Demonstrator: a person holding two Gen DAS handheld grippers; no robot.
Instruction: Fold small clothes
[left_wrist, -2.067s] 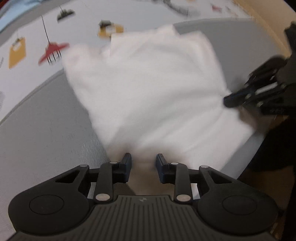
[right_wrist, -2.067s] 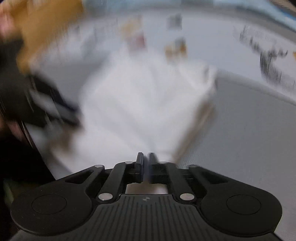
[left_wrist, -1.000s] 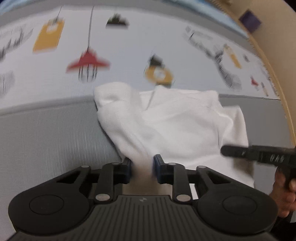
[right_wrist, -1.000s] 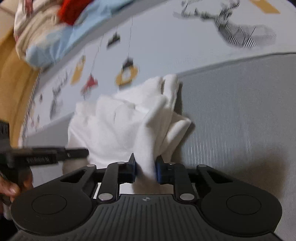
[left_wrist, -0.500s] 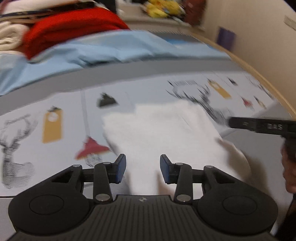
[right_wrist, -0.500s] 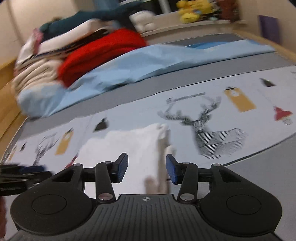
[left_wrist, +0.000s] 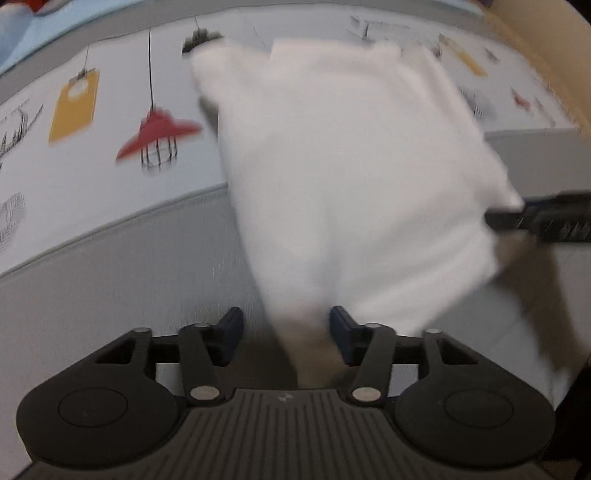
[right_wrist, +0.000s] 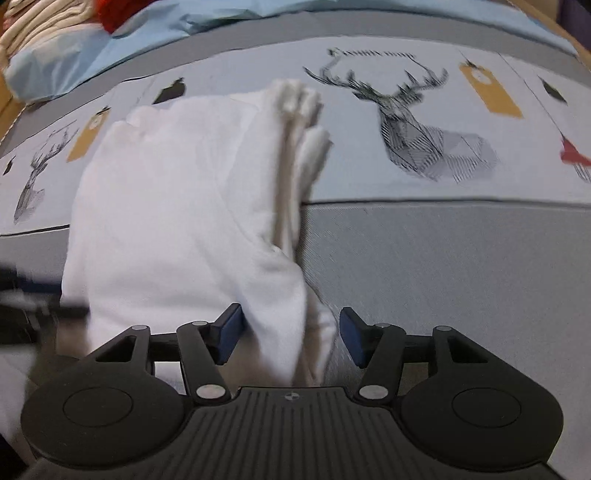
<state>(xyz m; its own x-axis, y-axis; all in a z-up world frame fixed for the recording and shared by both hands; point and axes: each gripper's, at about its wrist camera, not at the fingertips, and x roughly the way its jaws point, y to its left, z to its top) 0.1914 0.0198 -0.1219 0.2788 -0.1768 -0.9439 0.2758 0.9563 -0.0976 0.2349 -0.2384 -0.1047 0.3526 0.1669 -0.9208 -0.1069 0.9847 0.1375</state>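
Note:
A folded white garment lies on the printed bed cover, its near end over the grey band. My left gripper is open with the garment's near left corner lying between its jaws. In the right wrist view the garment shows its stacked folded edges on its right side. My right gripper is open with the garment's near right corner between its jaws. Each gripper's dark fingers show at the edge of the other's view, the right in the left wrist view and the left in the right wrist view.
The bed cover has deer, lamp and tag prints, with a grey band nearest me. A light blue sheet and a pile of beige and red clothes lie at the back. A wooden edge runs along the right.
Both grippers carried the garment onto the printed cover, folding it over, and let go. Since half a second ago they have dropped low to its near corners, jaws open wider.

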